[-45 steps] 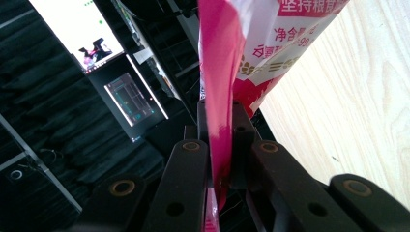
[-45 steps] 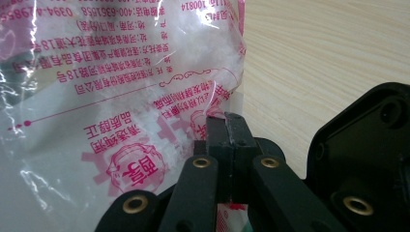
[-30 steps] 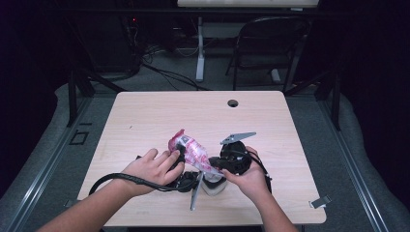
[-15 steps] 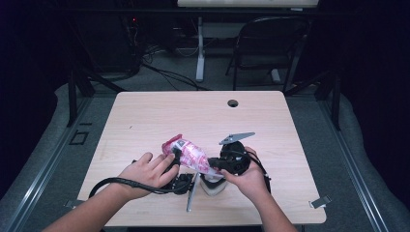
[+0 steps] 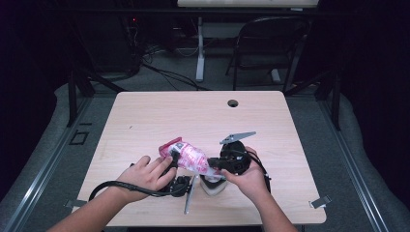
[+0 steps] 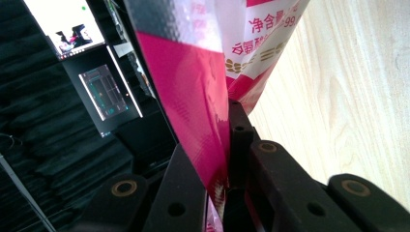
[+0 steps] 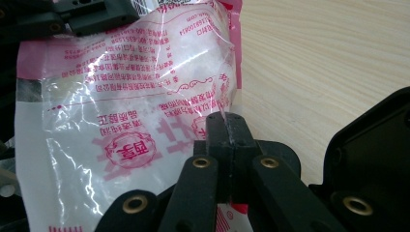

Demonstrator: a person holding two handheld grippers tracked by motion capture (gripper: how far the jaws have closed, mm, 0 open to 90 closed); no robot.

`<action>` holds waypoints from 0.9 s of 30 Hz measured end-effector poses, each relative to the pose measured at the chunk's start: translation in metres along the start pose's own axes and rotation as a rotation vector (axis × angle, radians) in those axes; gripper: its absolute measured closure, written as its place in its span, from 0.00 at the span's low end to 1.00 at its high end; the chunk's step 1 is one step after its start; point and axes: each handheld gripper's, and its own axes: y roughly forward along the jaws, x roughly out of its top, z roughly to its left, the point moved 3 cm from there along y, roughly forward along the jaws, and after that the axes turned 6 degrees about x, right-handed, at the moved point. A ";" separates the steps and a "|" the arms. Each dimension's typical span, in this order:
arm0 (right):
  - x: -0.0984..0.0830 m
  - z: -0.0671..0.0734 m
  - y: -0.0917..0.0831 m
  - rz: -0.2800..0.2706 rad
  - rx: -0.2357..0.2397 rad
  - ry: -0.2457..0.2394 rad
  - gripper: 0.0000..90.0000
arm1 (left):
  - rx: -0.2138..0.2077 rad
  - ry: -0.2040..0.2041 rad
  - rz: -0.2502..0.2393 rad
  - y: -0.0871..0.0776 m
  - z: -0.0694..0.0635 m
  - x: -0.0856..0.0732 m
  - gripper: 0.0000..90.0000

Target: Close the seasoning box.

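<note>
A pink and clear plastic bag [image 5: 187,155] with white contents and red print hangs between both grippers above the wooden table [image 5: 193,116]. My left gripper [image 5: 173,153] is shut on the bag's pink sealed end [image 6: 193,96]; that edge runs up between its jaws. My right gripper [image 5: 211,166] is shut on the bag's opposite edge [image 7: 145,106], the film pinched between its black jaws [image 7: 227,130]. In the right gripper view the left gripper's black jaws [image 7: 92,14] clamp the bag's far end at the top.
A pale rounded object [image 5: 212,186] lies on the table under the right hand. A round cable hole [image 5: 233,103] sits near the table's far edge. A folding chair [image 5: 270,43] stands beyond the table. Black cables [image 5: 121,186] trail from the left gripper.
The left hand has shifted a little with the bag's pink end; the bag stays stretched between both grippers. The right hand has kept still.
</note>
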 end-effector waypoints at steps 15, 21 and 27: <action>0.001 0.000 -0.002 -0.007 0.018 0.008 1.00 | 0.009 -0.004 -0.011 0.000 -0.003 -0.001 0.99; 0.002 0.000 -0.004 -0.020 0.033 0.012 1.00 | 0.030 0.016 -0.001 -0.002 0.006 -0.002 0.99; 0.002 0.000 -0.004 -0.010 0.020 0.000 1.00 | 0.064 0.033 0.000 -0.003 0.014 0.001 0.99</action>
